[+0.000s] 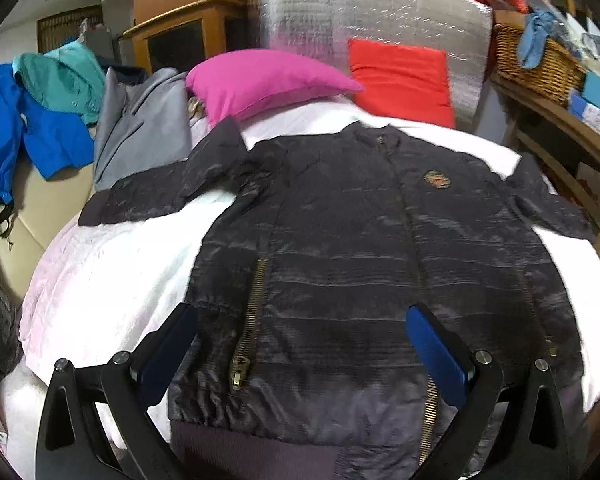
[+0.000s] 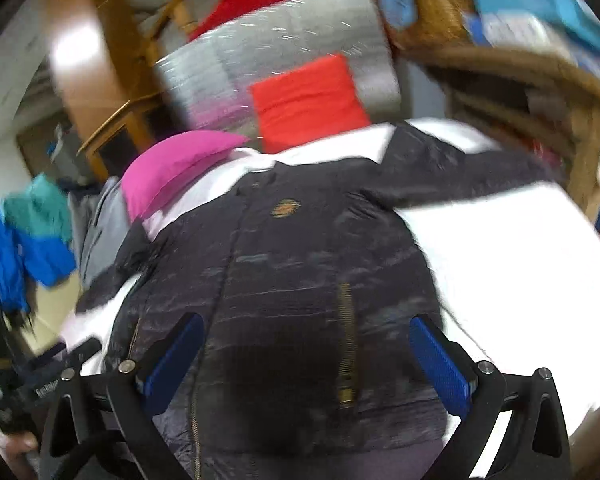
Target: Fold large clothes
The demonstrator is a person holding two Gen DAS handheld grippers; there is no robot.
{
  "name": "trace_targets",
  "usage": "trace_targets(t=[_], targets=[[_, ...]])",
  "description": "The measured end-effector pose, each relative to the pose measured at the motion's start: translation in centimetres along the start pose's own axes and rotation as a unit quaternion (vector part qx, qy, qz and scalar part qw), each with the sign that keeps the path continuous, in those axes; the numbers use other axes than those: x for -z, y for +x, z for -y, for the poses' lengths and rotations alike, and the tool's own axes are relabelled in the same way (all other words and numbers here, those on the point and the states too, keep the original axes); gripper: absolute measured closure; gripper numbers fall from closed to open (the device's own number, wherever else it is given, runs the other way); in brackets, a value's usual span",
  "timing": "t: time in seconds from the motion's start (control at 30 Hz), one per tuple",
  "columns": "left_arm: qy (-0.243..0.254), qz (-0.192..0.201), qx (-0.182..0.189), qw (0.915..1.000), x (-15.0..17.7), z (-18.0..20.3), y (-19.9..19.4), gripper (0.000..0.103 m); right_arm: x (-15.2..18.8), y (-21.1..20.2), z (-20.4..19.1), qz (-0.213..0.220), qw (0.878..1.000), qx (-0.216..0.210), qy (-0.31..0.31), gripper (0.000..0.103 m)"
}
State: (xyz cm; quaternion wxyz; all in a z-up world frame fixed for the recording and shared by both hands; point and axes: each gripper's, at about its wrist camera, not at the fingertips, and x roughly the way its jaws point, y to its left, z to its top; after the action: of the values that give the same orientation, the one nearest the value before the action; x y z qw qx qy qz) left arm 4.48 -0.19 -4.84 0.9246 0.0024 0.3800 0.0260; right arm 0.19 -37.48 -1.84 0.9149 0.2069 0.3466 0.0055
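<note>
On the far left, blue and teal clothes (image 1: 40, 120) hang beside a grey coat (image 1: 140, 128). Mid-bed (image 1: 112, 272), the dark jacket (image 1: 340, 240) lies face up, zipped, sleeves spread, its collar toward a pink pillow (image 1: 256, 80) and red cushion (image 1: 400, 80). Left gripper (image 1: 300, 344) and right gripper (image 2: 306, 350) hover above its hem, fingers spread, holding nothing.

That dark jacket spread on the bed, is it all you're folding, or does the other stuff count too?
Part of the job:
- dark jacket, lying flat, zipped, sleeves out
- left gripper and right gripper, both open above its hem

Just lying about:
- pink pillow
- red cushion
- blue jacket
- grey coat
- wicker basket
</note>
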Motion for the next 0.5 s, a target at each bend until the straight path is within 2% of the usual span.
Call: trace_targets(t=[0.07,0.13,0.27,0.33,0.37,0.43,0.5], targets=[[-0.007,-0.008,-0.01,0.9999,-0.2,-0.8,1.1,0.0,-1.8,0.8,4.7,-0.006,0.997,-0.021,0.07,0.0],[-0.013,-0.013,-0.023,0.9996,-0.6,-1.8,2.4,0.0,-3.7,1.7,9.1,-0.003,0.989,-0.041,0.139,0.001],[-0.018,-0.014,-0.033,0.9992,-1.6,-3.1,4.8,0.0,-7.5,5.1,18.8,-0.001,0.956,-0.073,0.285,0.006],[-0.029,-0.016,-0.041,0.9986,-2.2,-4.1,6.1,0.0,-9.5,6.9,22.7,0.01,0.942,-0.072,0.328,0.016],[-0.036,-0.018,-0.042,0.9983,-2.4,-4.6,6.4,0.0,-10.3,7.7,24.2,0.014,0.937,-0.066,0.342,0.019],[-0.06,-0.018,-0.049,0.9968,-3.2,-6.5,7.9,0.0,-11.8,9.3,27.0,0.018,0.928,-0.054,0.368,0.032],[-0.078,-0.01,-0.065,0.9948,-3.7,-8.2,8.7,0.0,-13.3,11.1,29.5,0.021,0.92,-0.045,0.389,0.038]])
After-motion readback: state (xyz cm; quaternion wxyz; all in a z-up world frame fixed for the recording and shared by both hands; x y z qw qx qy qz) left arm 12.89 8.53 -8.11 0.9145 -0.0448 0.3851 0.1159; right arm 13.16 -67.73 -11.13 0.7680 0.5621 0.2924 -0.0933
